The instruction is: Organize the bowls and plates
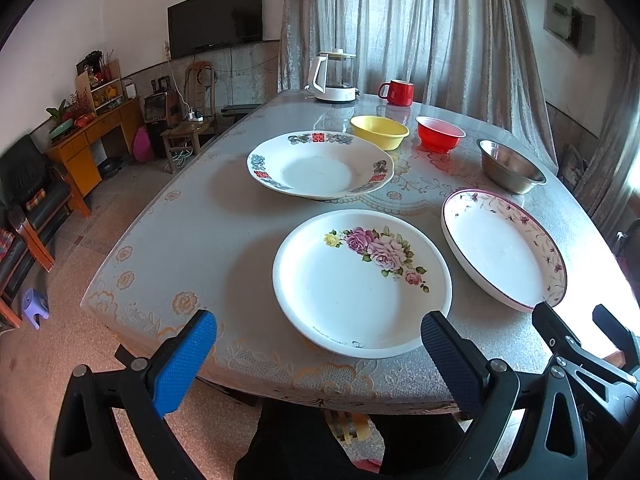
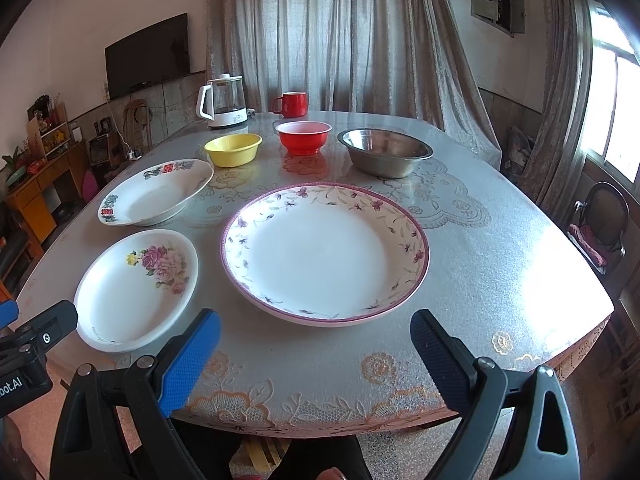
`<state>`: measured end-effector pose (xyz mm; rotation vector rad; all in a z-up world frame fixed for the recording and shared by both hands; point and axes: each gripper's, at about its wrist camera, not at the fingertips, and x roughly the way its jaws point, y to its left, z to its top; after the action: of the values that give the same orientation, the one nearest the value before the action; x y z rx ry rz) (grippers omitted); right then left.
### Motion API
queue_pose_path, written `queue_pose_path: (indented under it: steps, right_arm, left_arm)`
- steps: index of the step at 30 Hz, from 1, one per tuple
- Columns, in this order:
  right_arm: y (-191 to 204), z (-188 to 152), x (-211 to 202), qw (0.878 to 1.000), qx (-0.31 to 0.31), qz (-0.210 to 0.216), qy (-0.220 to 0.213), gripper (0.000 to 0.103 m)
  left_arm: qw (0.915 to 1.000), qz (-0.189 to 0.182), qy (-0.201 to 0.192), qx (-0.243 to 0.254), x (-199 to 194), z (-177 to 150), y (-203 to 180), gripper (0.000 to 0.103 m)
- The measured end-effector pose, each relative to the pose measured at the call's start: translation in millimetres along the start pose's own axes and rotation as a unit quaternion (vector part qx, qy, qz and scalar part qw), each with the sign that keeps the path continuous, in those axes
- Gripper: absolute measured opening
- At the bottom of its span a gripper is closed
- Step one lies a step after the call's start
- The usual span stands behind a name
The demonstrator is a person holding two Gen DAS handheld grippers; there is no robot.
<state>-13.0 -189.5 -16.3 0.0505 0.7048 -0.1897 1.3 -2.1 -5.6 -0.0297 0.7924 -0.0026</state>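
Three plates lie on the table: a rose-printed plate (image 1: 360, 284) (image 2: 136, 288) nearest me on the left, a large pink-rimmed floral plate (image 1: 504, 248) (image 2: 324, 252) on the right, and a plate with red characters (image 1: 320, 164) (image 2: 156, 192) further back. Behind them stand a yellow bowl (image 1: 380, 131) (image 2: 233, 149), a red bowl (image 1: 440, 134) (image 2: 304, 137) and a steel bowl (image 1: 510, 165) (image 2: 385, 152). My left gripper (image 1: 320, 344) is open and empty, just short of the rose plate. My right gripper (image 2: 316, 344) is open and empty, before the pink-rimmed plate.
A white kettle (image 1: 334, 78) (image 2: 224, 100) and a red mug (image 1: 397, 92) (image 2: 292, 104) stand at the table's far edge (image 1: 360, 94). A chair (image 2: 600, 224) stands to the right. Cabinets (image 1: 92, 136) and seats line the left wall.
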Motion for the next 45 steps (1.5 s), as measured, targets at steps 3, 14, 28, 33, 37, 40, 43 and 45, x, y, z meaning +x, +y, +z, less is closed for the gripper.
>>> queue_pose_path:
  steps: [3, 14, 28, 33, 37, 40, 43, 45]
  right_arm:
    - [-0.5, 0.2, 0.8, 1.000, 0.001, 0.000, 0.002, 0.098]
    - [-0.3, 1.7, 0.9, 1.000, 0.001, 0.000, 0.001, 0.098]
    - [-2.7, 0.4, 2.7, 1.000, 0.006, -0.003, 0.002, 0.098]
    - [-4.5, 0.9, 2.6, 1.000, 0.009, -0.003, 0.002, 0.098]
    - [-5.2, 0.8, 1.7, 1.000, 0.011, 0.001, 0.000, 0.098]
    - [-5.1, 1.1, 1.2, 1.000, 0.012, 0.007, -0.002, 0.098]
    - [-4.3, 1.3, 1.3, 1.000, 0.011, 0.009, -0.003, 0.098]
    - [-4.1, 1.5, 1.6, 1.000, 0.011, 0.007, -0.002, 0.098]
  left_arm:
    - [1.0000, 0.000, 0.002, 0.000, 0.6, 0.8, -0.4, 0.103]
    - [1.0000, -0.001, 0.002, 0.003, 0.9, 2.5, -1.6, 0.103]
    - [1.0000, 0.003, 0.006, 0.001, 2.8, 1.4, 0.2, 0.103]
    - [0.9999, 0.008, 0.008, -0.003, 3.7, 2.3, 2.1, 0.103]
    - [0.9998, 0.011, 0.012, -0.008, 6.1, 2.8, 4.3, 0.103]
    - [0.9998, 0.012, 0.016, -0.010, 8.2, 2.9, 5.1, 0.103]
    - [0.9998, 0.014, 0.015, -0.009, 7.9, 3.4, 4.5, 0.103]
    - [0.9998, 0.015, 0.012, -0.008, 7.1, 3.9, 4.1, 0.103]
